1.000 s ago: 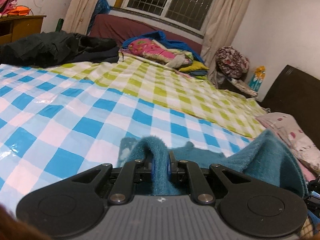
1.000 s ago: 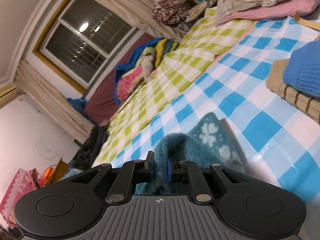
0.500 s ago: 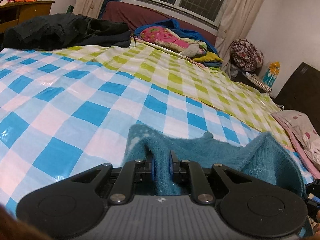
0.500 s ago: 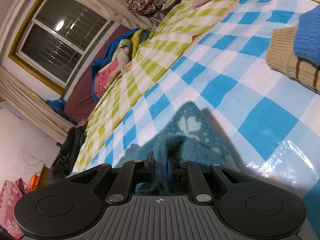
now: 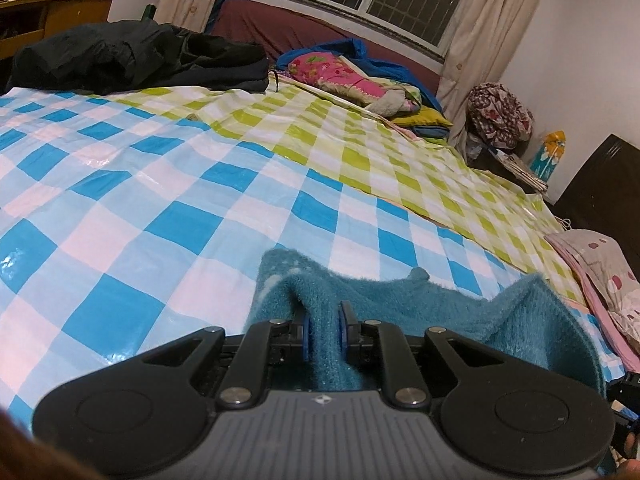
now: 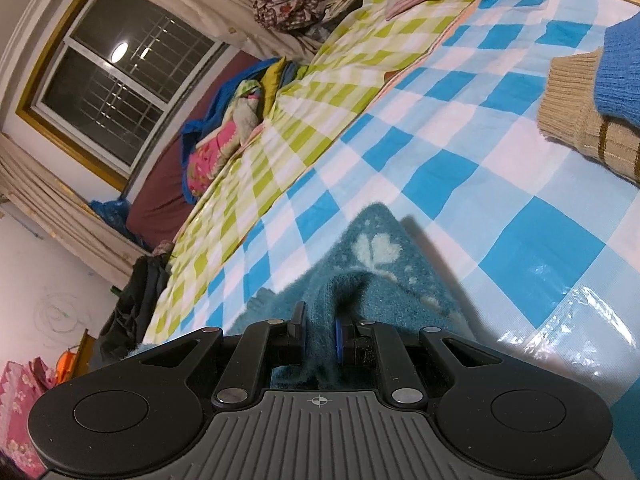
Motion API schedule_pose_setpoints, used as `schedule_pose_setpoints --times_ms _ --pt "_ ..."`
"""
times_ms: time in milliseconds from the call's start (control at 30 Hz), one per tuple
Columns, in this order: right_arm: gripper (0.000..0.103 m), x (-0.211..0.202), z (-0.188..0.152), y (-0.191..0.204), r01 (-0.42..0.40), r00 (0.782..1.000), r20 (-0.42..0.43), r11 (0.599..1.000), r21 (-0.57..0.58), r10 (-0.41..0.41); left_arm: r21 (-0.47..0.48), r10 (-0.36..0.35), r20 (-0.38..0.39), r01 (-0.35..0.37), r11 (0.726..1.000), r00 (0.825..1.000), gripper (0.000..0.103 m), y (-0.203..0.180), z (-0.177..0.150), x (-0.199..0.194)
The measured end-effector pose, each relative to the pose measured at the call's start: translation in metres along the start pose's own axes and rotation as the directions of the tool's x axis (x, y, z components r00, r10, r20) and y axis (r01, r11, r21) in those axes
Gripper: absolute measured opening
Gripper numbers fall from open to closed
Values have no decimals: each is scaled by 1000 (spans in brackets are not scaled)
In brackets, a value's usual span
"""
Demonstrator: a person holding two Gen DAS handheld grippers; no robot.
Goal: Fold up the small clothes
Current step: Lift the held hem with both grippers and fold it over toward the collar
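Left gripper point(image 5: 323, 334) and right gripper point(image 6: 319, 336): fingers clamped on the teal fleece garment point(image 5: 432, 304) over the checkered bed sheet point(image 5: 160, 220).

Left gripper point(image 5: 323, 334): jaws drawn close, blue pads point(image 5: 306, 336) pressed on a raised ridge of the teal fuzzy garment point(image 5: 440, 312); body level, low over the bed. Right gripper point(image 6: 319, 334): jaws likewise nearly together, pinching a fold of the same garment point(image 6: 380, 264); its view is rolled, horizon steeply tilted. In the left wrist view, a dark piece of the right gripper shows at the lower right edge, beside a fingertip
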State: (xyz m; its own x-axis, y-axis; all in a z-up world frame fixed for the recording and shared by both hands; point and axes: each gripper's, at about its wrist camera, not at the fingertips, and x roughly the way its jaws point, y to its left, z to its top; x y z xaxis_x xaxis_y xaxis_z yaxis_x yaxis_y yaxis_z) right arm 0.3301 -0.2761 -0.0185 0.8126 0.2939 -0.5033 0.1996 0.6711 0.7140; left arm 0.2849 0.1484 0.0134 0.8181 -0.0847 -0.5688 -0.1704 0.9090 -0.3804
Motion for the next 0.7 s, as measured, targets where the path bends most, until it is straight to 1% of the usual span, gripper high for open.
schedule_pose_setpoints --times_ms 133,200,300,367,433,533,567,700 --pt "15 0 0 -1 -5 1000 -1 1000 8 5 -17 3 -5 -3 1000 1000 22 0 3 1" --pt "18 -2 0 -1 -15 1000 -3 1000 17 15 -39 0 -3 0 999 1000 22 1 4 0" --pt "25 -3 1 1 -31 999 4 999 18 31 -59 4 8 -4 998 1000 23 2 4 -2" --pt "36 -4 2 3 -46 999 7 999 14 46 -81 4 14 -3 997 1000 23 4 3 -2" --pt "45 -5 5 5 -63 998 19 998 9 62 -127 -1 19 4 992 1000 23 7 4 -3" --pt "54 -8 8 7 -66 997 43 998 -9 66 -168 -4 39 10 986 999 24 8 5 -5" --pt "55 -9 8 8 -65 997 47 998 -15 65 -167 1 46 7 986 999 24 7 6 -6" --pt "55 -15 9 9 -44 997 66 997 -61 48 -140 17 64 -8 990 998 26 1 6 -10"
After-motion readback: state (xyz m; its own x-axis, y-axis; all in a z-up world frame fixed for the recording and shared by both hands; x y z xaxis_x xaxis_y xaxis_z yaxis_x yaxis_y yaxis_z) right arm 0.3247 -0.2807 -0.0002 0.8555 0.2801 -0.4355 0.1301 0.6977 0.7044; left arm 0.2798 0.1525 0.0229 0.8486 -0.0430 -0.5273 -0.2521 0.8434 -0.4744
